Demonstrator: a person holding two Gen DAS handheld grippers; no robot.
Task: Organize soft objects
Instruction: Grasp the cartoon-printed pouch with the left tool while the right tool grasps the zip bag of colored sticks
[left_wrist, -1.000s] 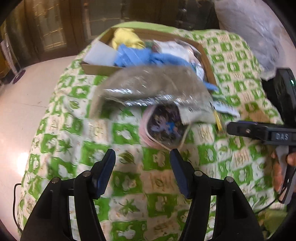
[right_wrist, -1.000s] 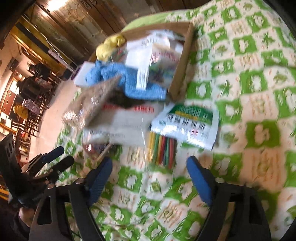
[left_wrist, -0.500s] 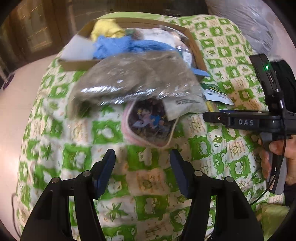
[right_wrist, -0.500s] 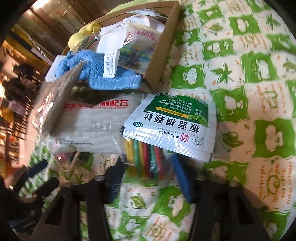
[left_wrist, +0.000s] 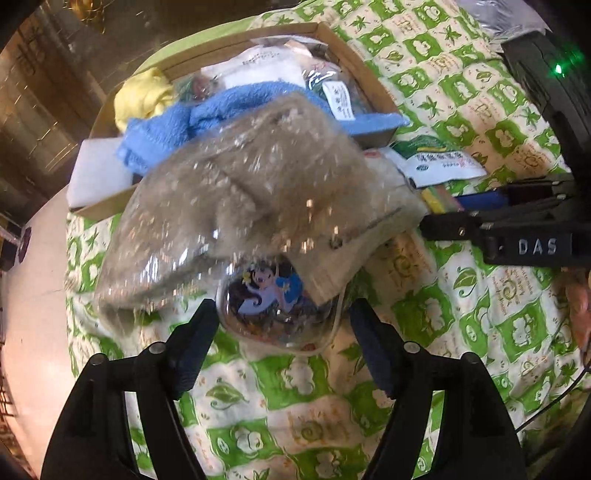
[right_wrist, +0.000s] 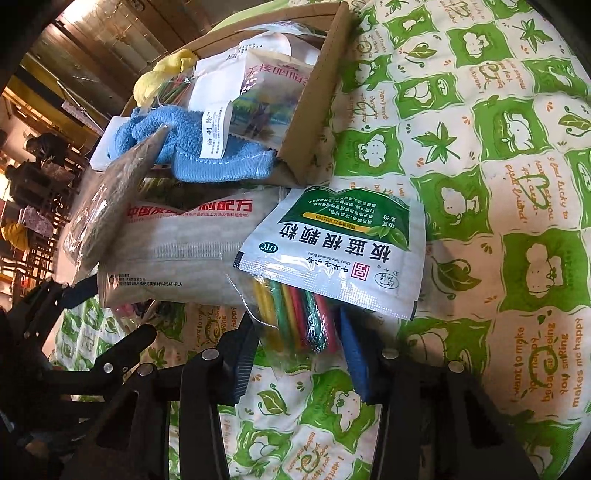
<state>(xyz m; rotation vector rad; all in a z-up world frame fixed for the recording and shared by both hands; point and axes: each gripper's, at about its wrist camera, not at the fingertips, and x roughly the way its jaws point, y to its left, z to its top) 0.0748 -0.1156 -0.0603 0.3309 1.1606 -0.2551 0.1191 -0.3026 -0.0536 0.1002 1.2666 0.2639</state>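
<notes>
A round cartoon-print pouch in clear plastic lies on the green-and-cream quilt, half under a bagged beige cloth. My left gripper straddles the pouch with its jaws opening, the pads just off its sides. In the right wrist view my right gripper is shut on a clear pack of coloured sticks, which pokes out from under a white-and-green sachet. The right gripper also shows at the right of the left wrist view. The left gripper appears at the lower left of the right wrist view.
A cardboard box behind the pile holds a blue towel, a yellow cloth and plastic-wrapped packs. A white block sits at its left corner. A flat white pack with red lettering lies under the beige cloth bag.
My left gripper came in over the pouch, rolled, and spread its jaws wider. My right gripper dropped onto the coloured sticks and closed from wide open to a grip on the pack.
</notes>
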